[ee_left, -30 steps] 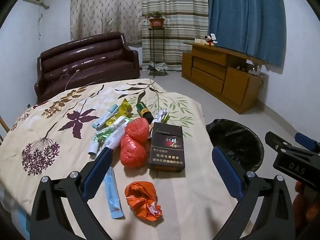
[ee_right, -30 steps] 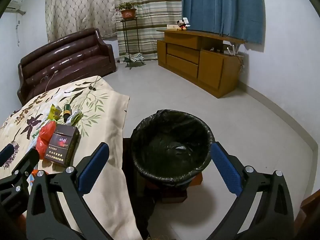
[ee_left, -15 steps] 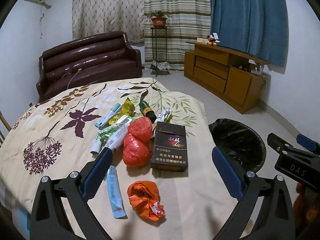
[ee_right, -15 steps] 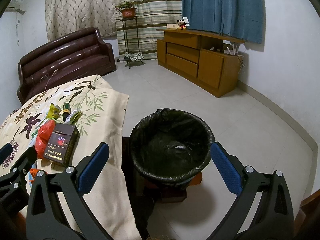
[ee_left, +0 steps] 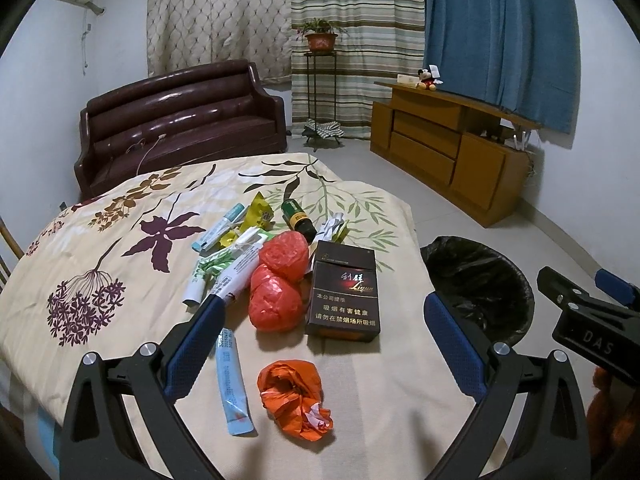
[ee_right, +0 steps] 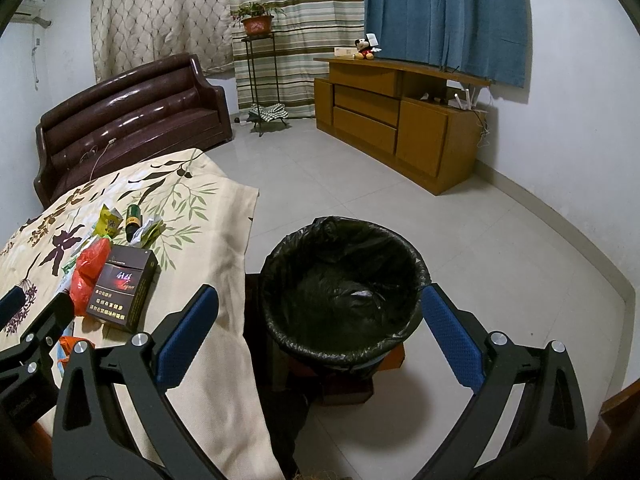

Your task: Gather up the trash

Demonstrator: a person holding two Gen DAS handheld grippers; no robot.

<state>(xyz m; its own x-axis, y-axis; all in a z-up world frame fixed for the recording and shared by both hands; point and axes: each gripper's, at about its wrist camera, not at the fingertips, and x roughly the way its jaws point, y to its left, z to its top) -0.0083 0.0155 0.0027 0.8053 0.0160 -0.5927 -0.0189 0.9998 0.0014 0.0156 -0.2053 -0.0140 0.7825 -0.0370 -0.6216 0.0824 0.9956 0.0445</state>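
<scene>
Your left hand-held gripper (ee_left: pixel 320 320) hangs with fingers spread over the floral-clothed counter (ee_left: pixel 100 240), where trash lies: blue sachet (ee_left: pixel 231 380), orange wrapper (ee_left: pixel 294 398), dark "Liqun" cigarette box (ee_left: pixel 344 294). Your right hand-held gripper (ee_right: pixel 318 334), marked "DAS", gapes above the black-lined bin (ee_right: pixel 340 284).

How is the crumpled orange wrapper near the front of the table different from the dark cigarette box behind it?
The orange wrapper is a crushed, shapeless wad; the cigarette box is a crisp rectangle lying flat. The wrapper is bright orange with a bit of white; the box is dark brown with printed lettering. The wrapper lies alone near the table edge; the box sits beside red plastic bags. Both rest on the floral cloth, untouched by either tool.
</scene>
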